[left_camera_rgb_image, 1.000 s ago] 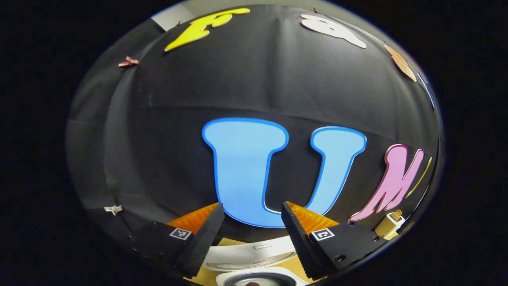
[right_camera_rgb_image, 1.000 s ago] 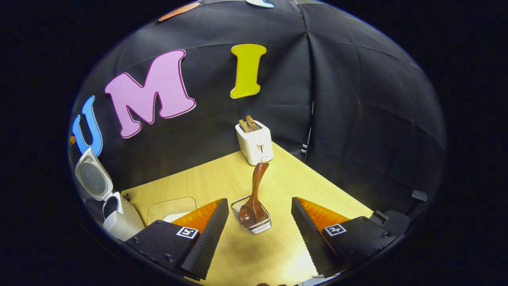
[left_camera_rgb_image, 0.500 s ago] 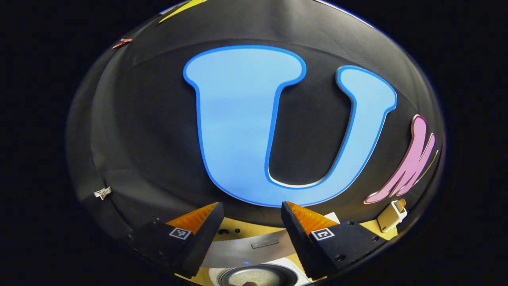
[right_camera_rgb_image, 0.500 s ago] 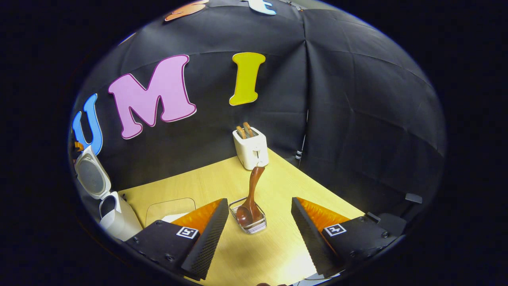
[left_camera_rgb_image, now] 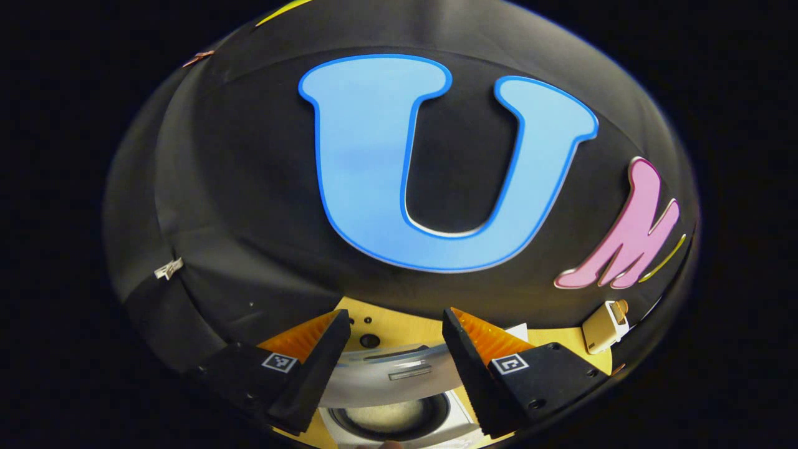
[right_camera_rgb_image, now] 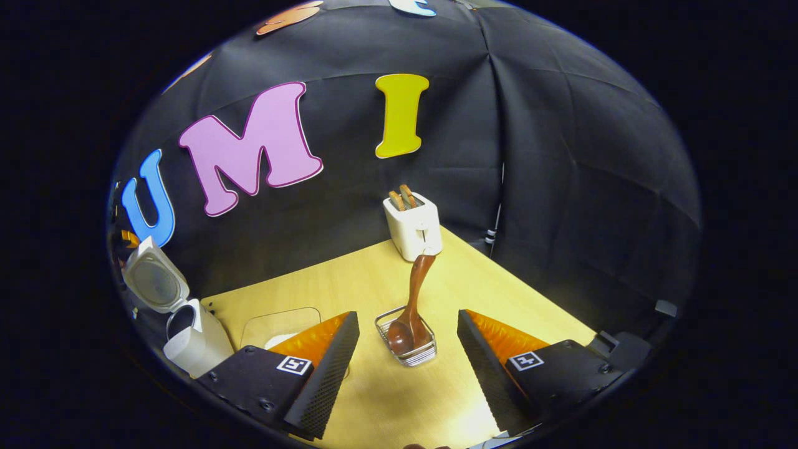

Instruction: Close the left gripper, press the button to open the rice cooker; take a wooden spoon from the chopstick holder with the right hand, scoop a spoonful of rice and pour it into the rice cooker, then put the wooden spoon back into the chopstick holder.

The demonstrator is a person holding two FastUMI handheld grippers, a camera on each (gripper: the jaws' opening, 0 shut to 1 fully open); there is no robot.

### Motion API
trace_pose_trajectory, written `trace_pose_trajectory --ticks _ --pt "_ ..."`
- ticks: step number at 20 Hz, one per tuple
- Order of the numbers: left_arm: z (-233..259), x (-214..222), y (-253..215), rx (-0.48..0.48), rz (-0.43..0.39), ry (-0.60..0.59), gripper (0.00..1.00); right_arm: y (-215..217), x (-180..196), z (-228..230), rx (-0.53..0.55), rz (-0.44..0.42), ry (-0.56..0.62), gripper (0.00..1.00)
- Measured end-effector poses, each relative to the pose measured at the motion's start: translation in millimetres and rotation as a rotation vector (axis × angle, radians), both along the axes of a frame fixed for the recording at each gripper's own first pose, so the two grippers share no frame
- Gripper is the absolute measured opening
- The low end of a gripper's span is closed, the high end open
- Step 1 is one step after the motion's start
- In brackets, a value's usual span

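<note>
**Two open hand-held grippers, cooker lid up, spoon waiting in its holder**

Two hand-held grippers are in play, and both stand wide with nothing between the fingers. In the left gripper view, the left hand-held gripper (left_camera_rgb_image: 393, 349) hangs over the rice cooker (left_camera_rgb_image: 389, 415), whose dark pot mouth sits at 6 o'clock with the raised lid's edge just above it; in the right gripper view the cooker (right_camera_rgb_image: 196, 340) shows at 8 o'clock with its lid (right_camera_rgb_image: 154, 284) tipped up and back, so I judge the button step done.

The step in hand is fetching the wooden spoon (right_camera_rgb_image: 413, 305). It stands in the wire chopstick holder (right_camera_rgb_image: 406, 340) on the bench (right_camera_rgb_image: 399, 399), bowl down, handle leaning up toward 12 o'clock and slightly to 1 o'clock, its tip in line with the white toaster (right_camera_rgb_image: 413, 226) behind. The right hand-held gripper (right_camera_rgb_image: 405, 349) is aimed so the holder lies between its fingers but farther off; they are not yet at the handle.

To do this well: move forward and rise toward the middle of the handle, not the bowl; square the fingers across the handle's lean so both press flat; close firmly, since smooth wood may twist; lift along the handle's tilt so the bowl clears the wire rim without dragging the light holder; steer clear of the clear container (right_camera_rgb_image: 277, 324) at 9 o'clock.
</note>
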State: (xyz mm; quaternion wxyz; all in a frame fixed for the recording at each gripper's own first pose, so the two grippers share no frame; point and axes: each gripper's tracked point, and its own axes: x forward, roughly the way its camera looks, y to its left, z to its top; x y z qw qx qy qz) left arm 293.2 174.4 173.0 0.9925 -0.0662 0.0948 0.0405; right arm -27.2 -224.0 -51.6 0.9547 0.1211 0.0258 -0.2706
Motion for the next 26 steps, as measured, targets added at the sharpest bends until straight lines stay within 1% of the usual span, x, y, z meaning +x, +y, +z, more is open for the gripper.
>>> trace_pose_trajectory --ticks 5,8,10,13,17,19,21,22,23,25,26 --pt "-57.9 -39.5 -22.8 -0.040 0.011 0.070 0.98 2.0 2.9 -8.8 0.000 0.060 0.014 0.98" --pt "-97.2 -53.9 -33.4 -0.015 0.018 0.116 0.97 -0.3 -1.7 -14.7 0.012 0.073 0.016 0.98" --pt "-124.4 -56.9 -37.9 0.003 0.030 0.133 0.97 -2.0 -4.6 -22.2 0.032 0.080 0.026 0.98" --pt "-154.9 -61.2 -44.5 0.004 0.051 0.162 0.98 -2.4 -10.0 -32.2 0.036 0.089 0.052 0.98" --pt "-195.3 -65.4 -50.6 -0.028 0.057 0.217 0.98 -3.3 -23.6 -50.2 0.036 0.102 0.096 0.98" --pt "-209.6 -66.8 -52.0 -0.005 0.050 0.223 0.98 -5.6 -27.1 -53.4 0.048 0.096 0.100 0.98" --pt "-216.6 -69.1 -49.8 0.063 0.041 0.217 0.98 -5.6 -27.2 -53.1 0.048 0.094 0.096 0.98" --pt "-219.5 -68.8 -50.2 0.103 0.037 0.217 1.00 -5.6 -28.3 -52.9 0.044 0.094 0.094 0.98" --pt "-219.2 -68.0 -50.2 0.116 0.037 0.206 0.98 -5.0 -26.8 -52.6 0.044 0.096 0.095 0.98" --pt "-218.4 -67.9 -52.2 0.075 0.050 0.182 0.98 -0.5 -24.9 -56.4 0.052 0.106 0.097 0.98" --pt "-218.8 -66.4 -53.3 0.079 0.054 0.174 0.99 2.9 -22.4 -57.9 0.056 0.113 0.098 0.98"
